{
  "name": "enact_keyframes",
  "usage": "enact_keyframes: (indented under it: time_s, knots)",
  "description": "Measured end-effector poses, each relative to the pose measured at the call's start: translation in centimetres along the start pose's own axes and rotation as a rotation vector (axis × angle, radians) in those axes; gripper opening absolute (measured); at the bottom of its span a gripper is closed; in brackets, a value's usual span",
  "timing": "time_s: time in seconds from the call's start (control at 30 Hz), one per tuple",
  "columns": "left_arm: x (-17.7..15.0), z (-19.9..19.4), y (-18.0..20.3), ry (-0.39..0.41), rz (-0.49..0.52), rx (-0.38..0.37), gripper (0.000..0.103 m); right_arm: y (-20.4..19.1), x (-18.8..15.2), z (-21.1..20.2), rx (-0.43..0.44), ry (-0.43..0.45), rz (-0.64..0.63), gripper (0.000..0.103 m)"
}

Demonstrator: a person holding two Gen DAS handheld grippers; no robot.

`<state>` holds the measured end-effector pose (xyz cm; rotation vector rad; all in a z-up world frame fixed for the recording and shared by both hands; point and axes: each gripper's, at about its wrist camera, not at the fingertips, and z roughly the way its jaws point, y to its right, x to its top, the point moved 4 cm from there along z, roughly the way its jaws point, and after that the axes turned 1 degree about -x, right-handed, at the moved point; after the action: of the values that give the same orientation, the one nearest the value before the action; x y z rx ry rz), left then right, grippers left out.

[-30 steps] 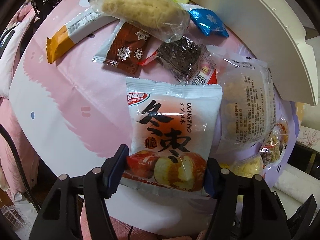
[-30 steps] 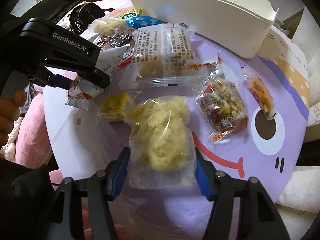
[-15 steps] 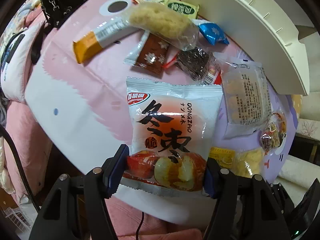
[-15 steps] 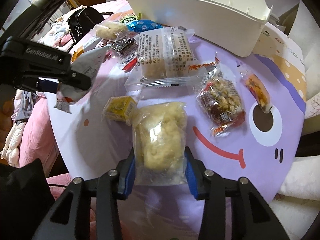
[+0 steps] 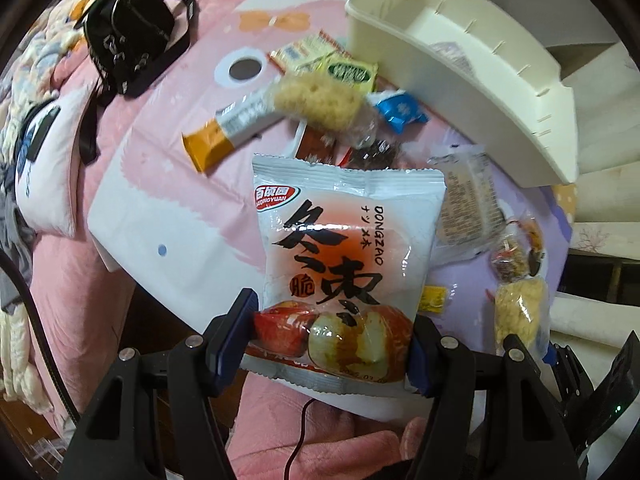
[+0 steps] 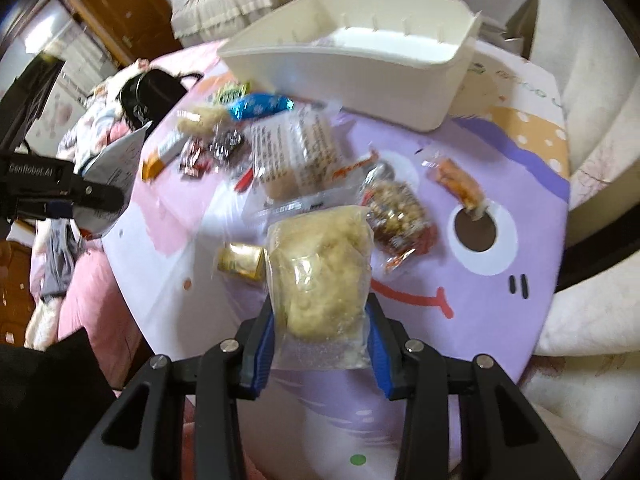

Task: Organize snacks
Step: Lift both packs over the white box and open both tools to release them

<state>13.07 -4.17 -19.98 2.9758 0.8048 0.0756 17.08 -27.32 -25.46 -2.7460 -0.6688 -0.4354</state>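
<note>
Left view only: black bag (image 5: 132, 36) on the pink bedding.
Right view only: orange snack (image 6: 458, 182) near the printed eye.
Writing: jujube packet (image 5: 344, 256) reads "DONGZAO".
Left gripper (image 5: 332, 344): clamped on the jujube packet, above the table.
Right gripper (image 6: 320, 340): clamped on the pale pastry bag (image 6: 320, 272).
Change: both are higher than before; white bin (image 6: 360, 68) now shows its inside.

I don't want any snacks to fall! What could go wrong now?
1. The left gripper pinches only the bottom edge of the Dongzao jujube packet, so the packet could flop or slip.
2. The right gripper squeezes the clear bag of pale crumbly snack; it might get crushed.
3. Both head for the same white bin, so they could bump.
</note>
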Motion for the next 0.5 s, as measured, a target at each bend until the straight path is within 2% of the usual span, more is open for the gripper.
enact_keyframes:
  time_s: [0.23,0.5]
  knots:
    - [2.3,-3.6,2.0,0.059,0.074,-0.035,0.065,1.4,1.9,-3.1,-0.025,0.1,0.068,0.04]
    - [6.6,-6.5,3.6,0.11,0.163,-0.056,0.065,2.4,4.9,-5.8,-0.057,0.188,0.132,0.04]
